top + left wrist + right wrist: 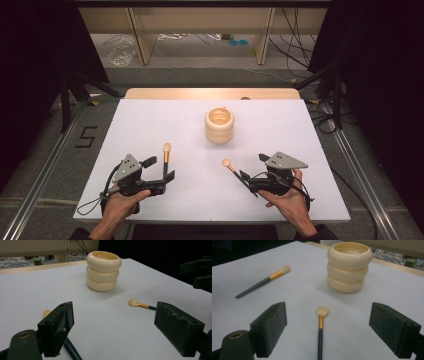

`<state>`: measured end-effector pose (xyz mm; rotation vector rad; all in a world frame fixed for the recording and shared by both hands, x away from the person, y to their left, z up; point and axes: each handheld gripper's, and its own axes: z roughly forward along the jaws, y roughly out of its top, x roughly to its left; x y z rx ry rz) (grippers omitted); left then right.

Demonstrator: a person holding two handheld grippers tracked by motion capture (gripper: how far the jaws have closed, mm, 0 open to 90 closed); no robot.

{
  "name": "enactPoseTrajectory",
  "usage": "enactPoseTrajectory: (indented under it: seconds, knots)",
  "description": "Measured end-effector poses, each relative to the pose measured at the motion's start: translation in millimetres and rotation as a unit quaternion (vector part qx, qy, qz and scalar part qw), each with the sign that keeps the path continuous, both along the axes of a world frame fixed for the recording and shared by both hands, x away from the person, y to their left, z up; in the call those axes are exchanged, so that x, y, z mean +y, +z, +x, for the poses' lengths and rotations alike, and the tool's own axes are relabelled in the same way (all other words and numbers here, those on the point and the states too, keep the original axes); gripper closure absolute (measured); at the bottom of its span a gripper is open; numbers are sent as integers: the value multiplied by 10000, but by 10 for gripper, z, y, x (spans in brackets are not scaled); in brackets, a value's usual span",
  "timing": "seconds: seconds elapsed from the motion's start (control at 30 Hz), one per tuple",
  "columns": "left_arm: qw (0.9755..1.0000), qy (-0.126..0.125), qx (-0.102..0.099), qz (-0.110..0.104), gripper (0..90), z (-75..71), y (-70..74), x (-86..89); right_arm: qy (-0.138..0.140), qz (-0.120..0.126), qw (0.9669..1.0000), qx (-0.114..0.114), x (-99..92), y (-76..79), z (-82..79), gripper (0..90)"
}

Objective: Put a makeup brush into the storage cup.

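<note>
A cream cup (pixel 219 125) made of three stacked rings stands upright in the middle of the white table (pixel 150 125). Two dark-handled makeup brushes with gold ferrules lie flat in front of it. The left brush (pixel 166 156) rests beside my left gripper (pixel 160 169), which is open; in the left gripper view its head (pixel 46 313) peeks out behind the left jaw. The right brush (pixel 230 166) lies with its handle running between the jaws of my open right gripper (pixel 254 167). In the right gripper view that brush (pixel 321 325) points its head at the cup (pixel 349 266).
A wooden strip (pixel 210 93) borders the table's far edge. Beyond it are shelf legs, cables and a plastic bag on the floor. Dark curtains stand at both sides. The other gripper's jaws (pixel 202 272) show at the right of the left gripper view.
</note>
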<state>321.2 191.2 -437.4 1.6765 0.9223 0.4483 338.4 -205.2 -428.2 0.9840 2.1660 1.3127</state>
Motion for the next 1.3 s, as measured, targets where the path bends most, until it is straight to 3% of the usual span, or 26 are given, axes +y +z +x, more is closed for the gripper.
enactPoseTrajectory:
  seconds: [0.23, 0.43, 0.47, 0.83, 0.87, 0.9, 0.93, 1.0, 1.03, 1.07, 1.13, 1.3]
  knots:
    - [10000, -20, -9, -30, 159, 8, -7, 3, 222, -643, 9974, 223, 65, 52, 116, 158]
    - [10000, -3, 12, -32, 159, 6, -6, 4, 337, -930, 9940, 463, 124, 65, 231, 163]
    - [10000, 7, 22, -23, 159, 4, -4, 5, 338, -949, 9932, 586, 140, 73, 234, 165]
    - [9999, 50, 72, -71, 159, 1, -5, 2, 658, -1507, 9824, 882, 301, 85, 443, 226]
    - [9999, 56, 75, -71, 159, 1, -5, 2, 689, -1599, 9795, 1010, 316, 84, 462, 230]
    - [9999, 56, 75, -71, 159, 1, -5, 2, 689, -1599, 9795, 1010, 316, 84, 462, 230]
    - [9999, 71, 71, -74, 159, -2, -4, 3, 736, -1760, 9749, 1145, 339, 72, 500, 238]
    - [9999, 73, 71, -74, 159, -2, -3, 5, 717, -1772, 9744, 1183, 361, 54, 524, 252]
    - [9999, 79, 76, -75, 159, -1, -4, 5, 800, -1852, 9713, 1262, 356, 63, 543, 252]
    - [9999, 79, 76, -75, 159, -1, -4, 5, 800, -1852, 9713, 1262, 356, 63, 543, 252]
    - [10000, 28, 26, -24, 159, 8, -3, 14, 797, -2000, 9670, 1361, 372, 59, 578, 260]
    - [10000, 24, 15, -21, 159, 10, -2, 19, 830, -2088, 9636, 1452, 399, 56, 633, 278]
